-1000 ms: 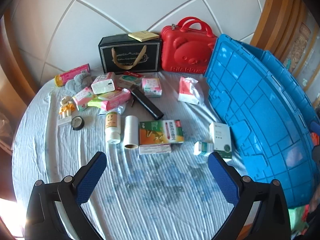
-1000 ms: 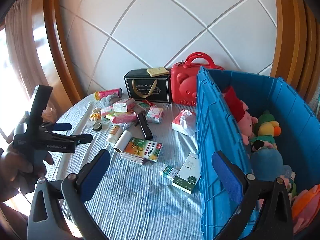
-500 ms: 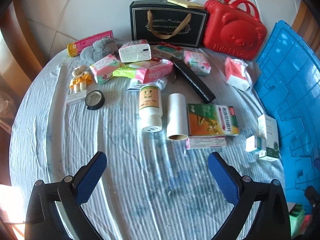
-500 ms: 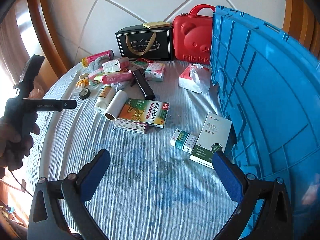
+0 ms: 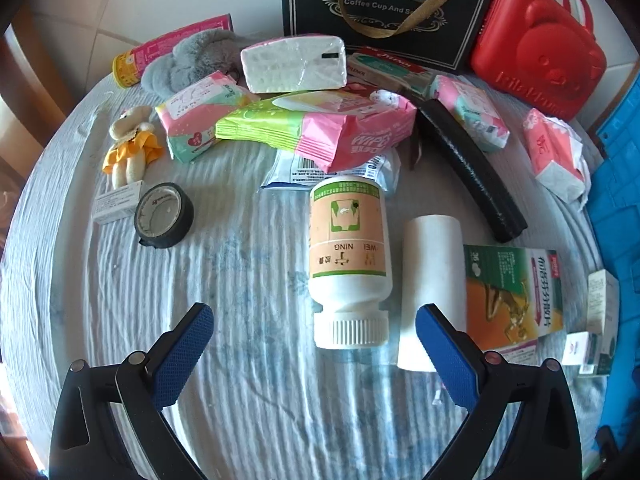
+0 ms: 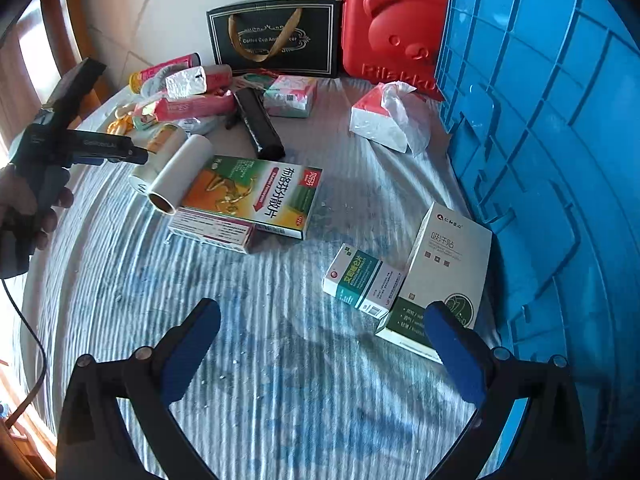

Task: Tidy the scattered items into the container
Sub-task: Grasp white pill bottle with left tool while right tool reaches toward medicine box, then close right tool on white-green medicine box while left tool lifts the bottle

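Note:
My left gripper [image 5: 315,330] is open and empty, low over the cloth, with a white pill bottle [image 5: 347,256] lying just beyond its fingertips, cap toward me. A white roll [image 5: 430,276] and a green-orange medicine box [image 5: 516,292] lie to its right. My right gripper [image 6: 320,330] is open and empty, just short of a small teal-and-white box [image 6: 362,280] and a tall white box [image 6: 444,276]. The blue crate [image 6: 560,140] stands at the right. The left gripper also shows in the right wrist view [image 6: 132,155] by the bottle.
Further back lie wipes packs [image 5: 320,124], a tissue brick [image 5: 294,64], a black tape roll [image 5: 164,216], a small plush doll [image 5: 130,144], a black case [image 5: 472,168], a red-white tissue pack [image 6: 386,120], a black gift bag [image 6: 276,38] and a red bear case [image 6: 394,28].
Both grippers have dropped and moved forward toward the table. The left now hovers at the pill bottle; the right has closed in on the small boxes beside the crate.

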A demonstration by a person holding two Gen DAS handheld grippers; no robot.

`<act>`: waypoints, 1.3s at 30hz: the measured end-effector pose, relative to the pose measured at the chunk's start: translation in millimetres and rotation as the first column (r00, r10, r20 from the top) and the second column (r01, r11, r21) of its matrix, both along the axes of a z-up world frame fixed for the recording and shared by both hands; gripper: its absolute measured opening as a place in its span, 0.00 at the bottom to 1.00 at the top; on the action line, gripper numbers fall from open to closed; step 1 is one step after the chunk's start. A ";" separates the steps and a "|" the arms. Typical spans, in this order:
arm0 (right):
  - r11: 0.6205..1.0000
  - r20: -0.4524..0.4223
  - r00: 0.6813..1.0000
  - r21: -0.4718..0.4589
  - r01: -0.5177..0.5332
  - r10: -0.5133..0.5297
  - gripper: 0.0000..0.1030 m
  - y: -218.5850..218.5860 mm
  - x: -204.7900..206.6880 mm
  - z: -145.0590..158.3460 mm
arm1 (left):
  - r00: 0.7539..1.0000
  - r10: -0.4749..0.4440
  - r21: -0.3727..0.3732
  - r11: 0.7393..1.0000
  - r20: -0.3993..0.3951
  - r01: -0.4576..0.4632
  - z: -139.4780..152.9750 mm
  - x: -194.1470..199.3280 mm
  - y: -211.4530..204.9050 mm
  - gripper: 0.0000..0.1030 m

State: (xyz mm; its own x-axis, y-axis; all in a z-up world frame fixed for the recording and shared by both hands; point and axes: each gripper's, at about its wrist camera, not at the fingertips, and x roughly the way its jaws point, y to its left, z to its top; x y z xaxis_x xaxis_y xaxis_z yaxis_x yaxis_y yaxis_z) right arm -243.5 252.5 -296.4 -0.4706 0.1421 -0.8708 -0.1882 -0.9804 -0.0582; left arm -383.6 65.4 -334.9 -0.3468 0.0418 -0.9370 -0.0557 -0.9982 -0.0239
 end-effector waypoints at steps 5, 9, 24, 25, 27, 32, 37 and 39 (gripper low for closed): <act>0.998 0.055 0.998 0.057 -0.037 0.034 1.00 13.2 -24.8 -24.7 | 0.999 0.043 0.014 0.999 0.026 -0.044 -18.4 -15.0 -5.6 1.00; 0.996 0.075 0.995 0.063 -0.066 0.061 1.00 17.7 -32.0 -32.5 | 0.999 0.037 0.008 0.999 0.025 -0.037 -23.6 -25.7 3.5 0.99; 0.977 0.148 0.979 0.136 -0.162 0.141 0.99 23.5 -46.2 -56.9 | 0.999 0.001 -0.020 1.000 0.035 0.000 -22.5 -33.9 19.5 0.55; 0.971 0.156 0.975 0.156 -0.180 0.156 0.95 21.9 -46.6 -57.1 | 0.999 0.001 -0.022 1.000 0.033 -0.001 -21.5 -32.4 18.3 0.55; 0.957 0.159 0.969 0.191 -0.220 0.191 0.82 17.3 -45.9 -54.6 | 1.000 0.004 -0.025 1.000 0.028 -0.003 -18.9 -30.0 12.5 0.55; 0.922 0.201 0.942 0.230 -0.311 0.267 0.59 3.0 -45.6 -59.3 | 1.000 0.004 -0.019 1.000 0.021 -0.004 -14.0 -22.1 5.8 0.55; 0.932 0.228 0.940 0.204 -0.300 0.253 0.63 6.1 -51.0 -65.3 | 1.000 -0.004 -0.012 1.000 0.028 0.004 -16.6 -21.0 7.3 0.54; 0.946 0.221 0.946 0.169 -0.275 0.236 0.63 11.7 -51.6 -64.0 | 0.999 -0.007 -0.021 1.000 0.031 0.008 -20.3 -21.6 10.9 0.54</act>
